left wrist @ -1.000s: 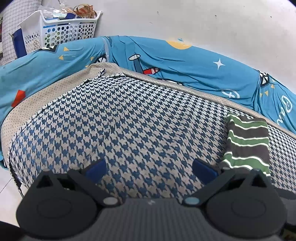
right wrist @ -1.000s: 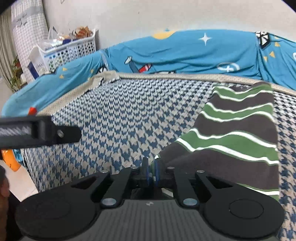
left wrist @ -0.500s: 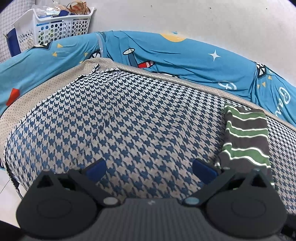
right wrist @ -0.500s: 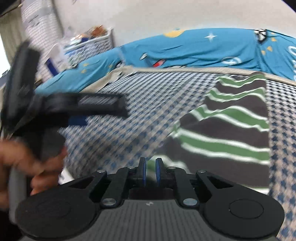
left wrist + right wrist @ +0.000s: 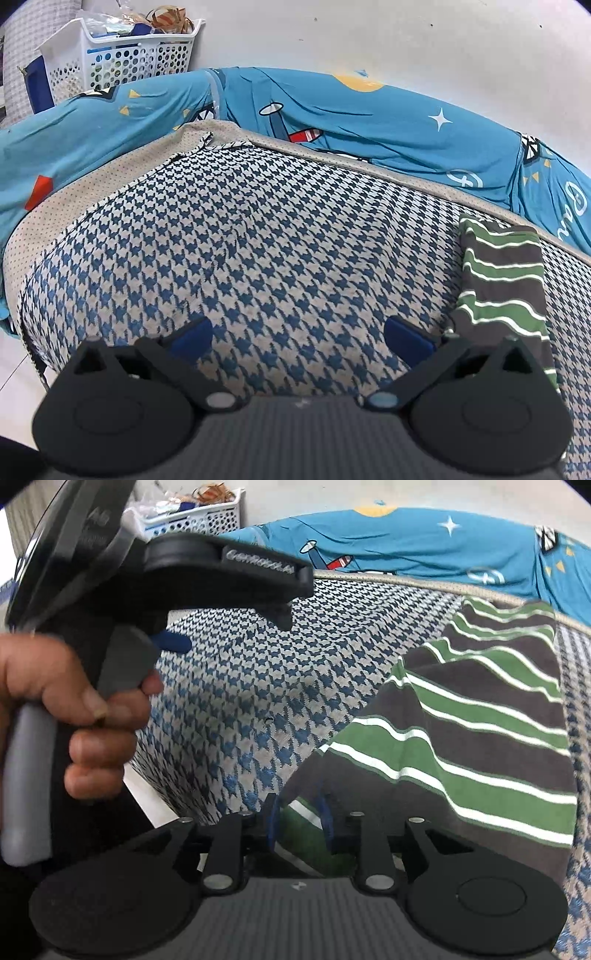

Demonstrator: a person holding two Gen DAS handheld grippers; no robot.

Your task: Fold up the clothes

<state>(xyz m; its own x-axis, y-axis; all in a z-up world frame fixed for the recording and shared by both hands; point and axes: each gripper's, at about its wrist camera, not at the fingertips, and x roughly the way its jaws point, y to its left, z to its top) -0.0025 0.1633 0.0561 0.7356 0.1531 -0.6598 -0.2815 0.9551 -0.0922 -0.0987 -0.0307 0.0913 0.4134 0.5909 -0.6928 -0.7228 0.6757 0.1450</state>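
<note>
On the houndstooth cushion (image 5: 258, 236), the left gripper (image 5: 297, 334) hangs spread wide and empty; its raised lettering is blurred beyond reading. Right of it lies the folded striped garment (image 5: 502, 280), its near corner between the right gripper's (image 5: 298, 821) opening jaws.

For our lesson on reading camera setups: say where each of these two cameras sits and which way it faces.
Left wrist view: sits on the left gripper, facing forward and down over the houndstooth cushion; its open fingers show.
Right wrist view: sits on the right gripper, its jaws opening over the striped garment; the person's left hand shows too.
Shared: the cushion, striped garment, blue sheet and white basket.
</note>
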